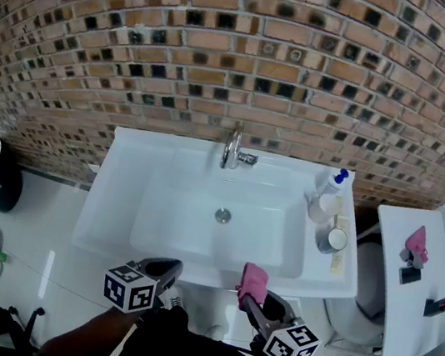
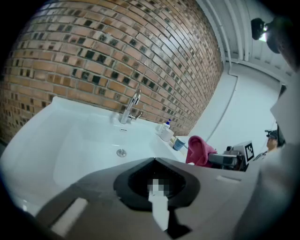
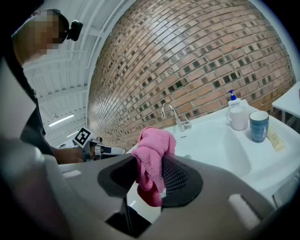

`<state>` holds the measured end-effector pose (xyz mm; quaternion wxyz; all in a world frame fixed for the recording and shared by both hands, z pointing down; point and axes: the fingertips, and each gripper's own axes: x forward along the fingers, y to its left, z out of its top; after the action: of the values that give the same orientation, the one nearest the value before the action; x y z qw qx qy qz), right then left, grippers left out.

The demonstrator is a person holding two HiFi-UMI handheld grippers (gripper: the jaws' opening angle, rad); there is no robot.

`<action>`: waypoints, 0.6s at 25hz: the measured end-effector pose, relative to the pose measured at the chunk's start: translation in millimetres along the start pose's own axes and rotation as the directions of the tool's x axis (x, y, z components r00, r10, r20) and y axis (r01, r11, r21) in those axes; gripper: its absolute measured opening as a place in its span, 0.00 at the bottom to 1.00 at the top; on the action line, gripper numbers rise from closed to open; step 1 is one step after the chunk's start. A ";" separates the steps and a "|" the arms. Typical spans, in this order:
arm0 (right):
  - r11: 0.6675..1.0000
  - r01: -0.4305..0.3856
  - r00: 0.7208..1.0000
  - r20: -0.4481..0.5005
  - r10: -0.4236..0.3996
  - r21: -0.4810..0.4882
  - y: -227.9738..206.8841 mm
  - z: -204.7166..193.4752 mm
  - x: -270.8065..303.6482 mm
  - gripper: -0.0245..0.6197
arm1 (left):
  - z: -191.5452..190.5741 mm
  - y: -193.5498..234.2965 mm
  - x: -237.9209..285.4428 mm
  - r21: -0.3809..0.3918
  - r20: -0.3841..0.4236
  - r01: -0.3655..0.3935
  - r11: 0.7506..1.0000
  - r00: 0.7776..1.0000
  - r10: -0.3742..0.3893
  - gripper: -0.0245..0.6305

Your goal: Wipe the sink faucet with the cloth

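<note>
Head view looks down on the sink; both gripper views face it, seemingly close.

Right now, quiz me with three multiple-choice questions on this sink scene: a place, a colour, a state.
1. Where does the blue ceramic mug stand? A) on the white ceramic sink's right ledge B) on the floor C) on a wall shelf
2. What colour is the soft fabric cloth? A) green B) pink C) white
3. The right gripper's tongs are: A) open, empty B) shut on the cloth C) shut on the mug
Answers: A, it stands by the white pump bottle; B, pink in both gripper views; B, cloth pinched between them.
</note>
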<state>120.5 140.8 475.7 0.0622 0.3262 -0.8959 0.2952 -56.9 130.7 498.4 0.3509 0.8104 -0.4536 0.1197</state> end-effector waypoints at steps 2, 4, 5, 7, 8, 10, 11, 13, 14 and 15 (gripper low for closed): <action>1.000 -0.002 1.000 0.002 0.002 0.000 -0.4 6.3 16.7 0.27 | 13.0 11.5 1.7 0.044 0.004 -0.003 0.999 1.000 0.003 0.05; 1.000 0.000 1.000 0.001 0.000 -0.002 0.6 13.4 33.6 0.27 | 26.3 23.6 3.2 0.073 0.009 0.000 0.997 1.000 -0.001 0.05; 1.000 0.004 1.000 0.001 -0.004 -0.005 1.6 17.5 42.1 0.27 | 32.9 30.3 3.9 0.080 0.011 0.005 0.997 1.000 -0.005 0.05; 1.000 0.017 1.000 0.001 -0.017 -0.015 3.0 26.7 58.6 0.27 | 45.9 45.0 5.8 0.083 0.017 0.017 0.996 1.000 -0.019 0.05; 0.999 0.029 1.000 0.003 -0.029 -0.021 2.7 31.7 66.3 0.27 | 52.0 52.9 6.8 0.081 0.019 0.024 0.996 0.999 -0.026 0.05; 0.997 0.066 0.998 0.015 -0.066 -0.027 -2.1 42.3 80.7 0.27 | 63.6 68.2 9.5 0.081 0.019 0.042 0.996 0.999 -0.044 0.05; 0.996 0.090 0.996 0.026 -0.089 -0.025 -6.5 47.6 87.1 0.27 | 69.0 75.2 10.8 0.084 0.016 0.054 0.995 0.998 -0.055 0.05; 0.991 0.135 0.990 0.050 -0.135 -0.008 -16.4 57.1 97.6 0.27 | 76.4 87.1 12.0 0.097 0.003 0.078 0.992 0.997 -0.078 0.05; 0.988 0.154 0.986 0.062 -0.154 0.000 -21.4 61.5 102.5 0.27 | 78.9 93.2 12.1 0.107 -0.006 0.087 0.990 0.996 -0.087 0.05; 0.985 0.172 0.982 0.074 -0.172 0.005 -26.2 66.2 107.8 0.27 | 81.4 100.1 12.2 0.118 -0.014 0.093 0.989 0.996 -0.092 0.05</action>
<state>58.1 28.0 467.1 0.0543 0.4131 -0.8662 0.2759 -142.1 33.3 491.7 0.3094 0.8495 -0.4059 0.1335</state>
